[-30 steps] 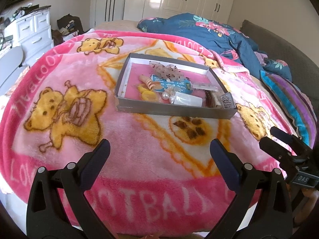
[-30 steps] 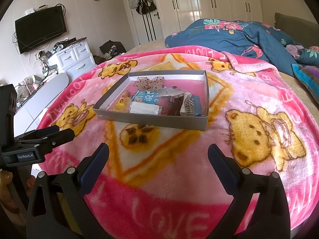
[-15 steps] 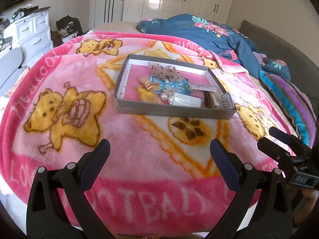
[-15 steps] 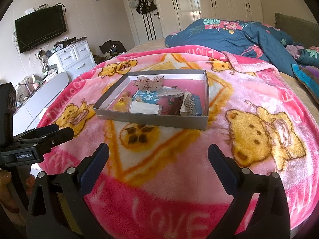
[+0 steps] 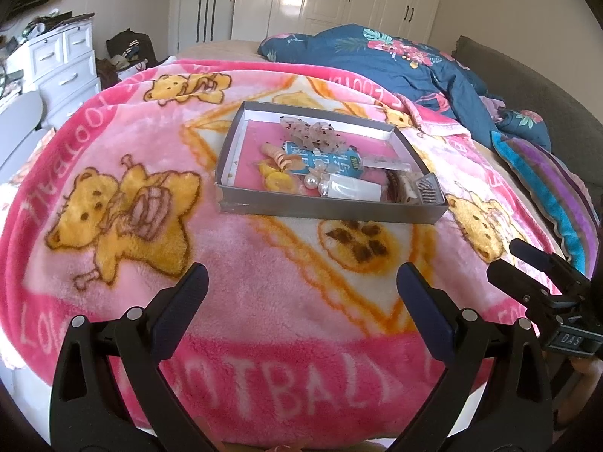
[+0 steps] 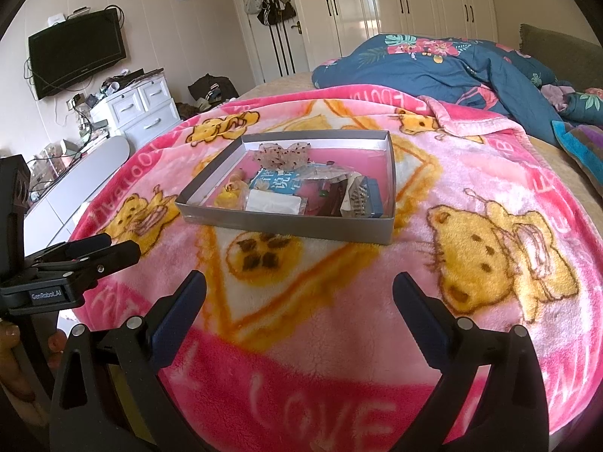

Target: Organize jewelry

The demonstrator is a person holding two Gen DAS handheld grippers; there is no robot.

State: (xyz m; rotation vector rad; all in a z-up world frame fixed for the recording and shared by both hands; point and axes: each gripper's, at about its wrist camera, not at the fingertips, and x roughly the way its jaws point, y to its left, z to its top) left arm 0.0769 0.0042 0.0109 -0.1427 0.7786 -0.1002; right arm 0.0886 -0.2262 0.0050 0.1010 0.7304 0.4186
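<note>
**Both grippers spread wide over the bear blanket, tray untouched**

Right now the left gripper (image 5: pixel 299 282), a black two-finger clamp with dark blue pads, is hovering low over the fleecy pink blanket with yellow bears (image 5: pixel 124 203), its fingers standing far apart and gripping nothing. The right gripper (image 6: pixel 299 290), of the same make, is likewise hanging with its fingers spread wide and empty, touching nothing. In the left wrist view the right gripper is showing side-on at the right edge; in the right wrist view the left one is showing side-on at the left edge, with fingertips of the person's hand (image 6: pixel 11 339) peeking out beneath it.

Ahead of both, well apart from either, the shallow grey cardboard tray with a pink floor (image 5: pixel 328 209) is lying flat on the blanket. Inside it, jewellery and hair pieces are lying jumbled at the near end: a sheer speckled bow (image 5: pixel 312 133), a blue printed card (image 5: pixel 324 158), a yellow round piece (image 5: pixel 279 180), a white pearl bead (image 5: pixel 311 180), a white flat packet (image 5: pixel 354 190) and a silvery studded clip (image 5: pixel 427 190) in the near right corner.

Several small items are overlapping, and the dark piece beside the clip is too muddled to identify. A dark blue floral quilt (image 6: pixel 433 64) is lying heaped beyond the blanket.
</note>
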